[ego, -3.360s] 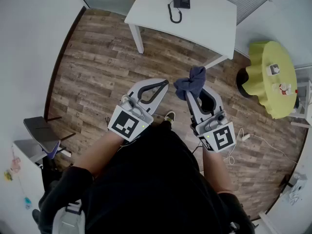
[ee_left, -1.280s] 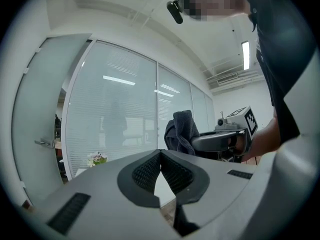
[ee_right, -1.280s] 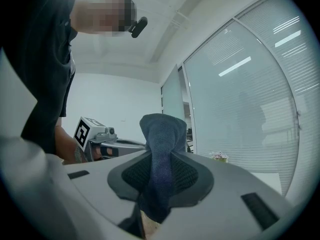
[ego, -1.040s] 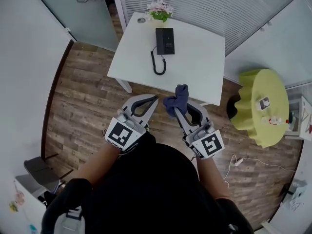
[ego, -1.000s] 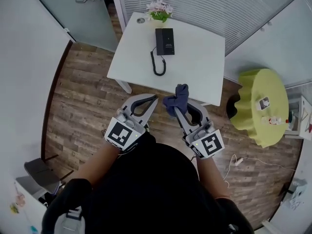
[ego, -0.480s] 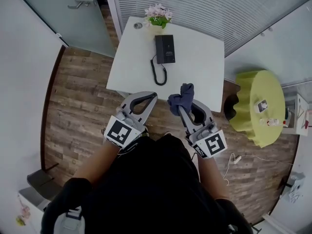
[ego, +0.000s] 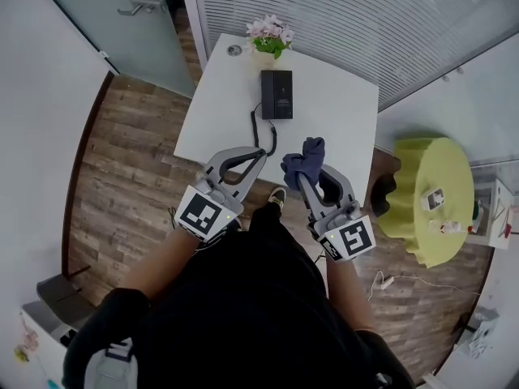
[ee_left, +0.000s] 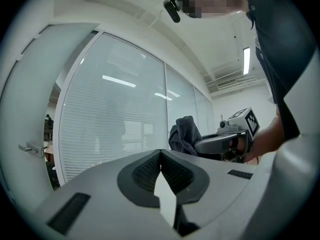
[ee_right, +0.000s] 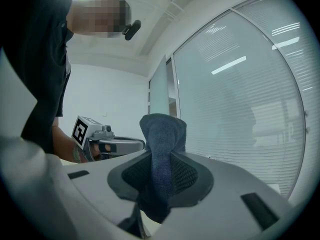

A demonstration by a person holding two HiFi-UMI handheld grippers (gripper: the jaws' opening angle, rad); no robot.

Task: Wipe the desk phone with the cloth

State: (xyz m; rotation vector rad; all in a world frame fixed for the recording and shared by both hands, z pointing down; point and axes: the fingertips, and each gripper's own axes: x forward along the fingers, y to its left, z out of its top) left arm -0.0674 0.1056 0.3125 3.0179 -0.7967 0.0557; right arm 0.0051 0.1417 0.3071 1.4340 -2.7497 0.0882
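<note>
Bench point(ego: 340, 112) is the white top that carries the desk phone point(ego: 276, 95). The phone sits on the far half, towards the far-left corner, and there's bare surface to the right of the phone and on its near side. A round yellow table point(ego: 426, 189) stands well off to the right of the phone, not involved.

Both claws are on the near side of the phone, over the bench's near edge, and neither is touching the phone.
- Left claw point(ego: 259, 156): jaws together with nothing between them, confirmed in the left gripper view point(ee_left: 160, 156).
- Right claw point(ego: 306, 178): clamped on the cloth point(ego: 304, 159). In the right gripper view the dark blue fabric point(ee_right: 162, 149) fills the gap and bunches up past the tips.

What matters for the next move:
- The phone lies straight ahead of the claws, roughly on the line between them.
- From the cloth, the phone is forward and slightly left.
- The phone's long axis runs away from me, about parallel to the way the right claw points.
- My call is that wiping means reaching forward, dropping the cloth onto the near end of the phone and stroking along its length. The left claw is free to steady the phone.

Smaller items:
- Flower pot point(ego: 272, 32) just beyond the phone's far end.
- Coiled cord point(ego: 256, 132) trailing from the phone's left side towards me. It could snag the left claw.
- Small round thing point(ego: 234, 50) left of the flowers. I can't identify it.
</note>
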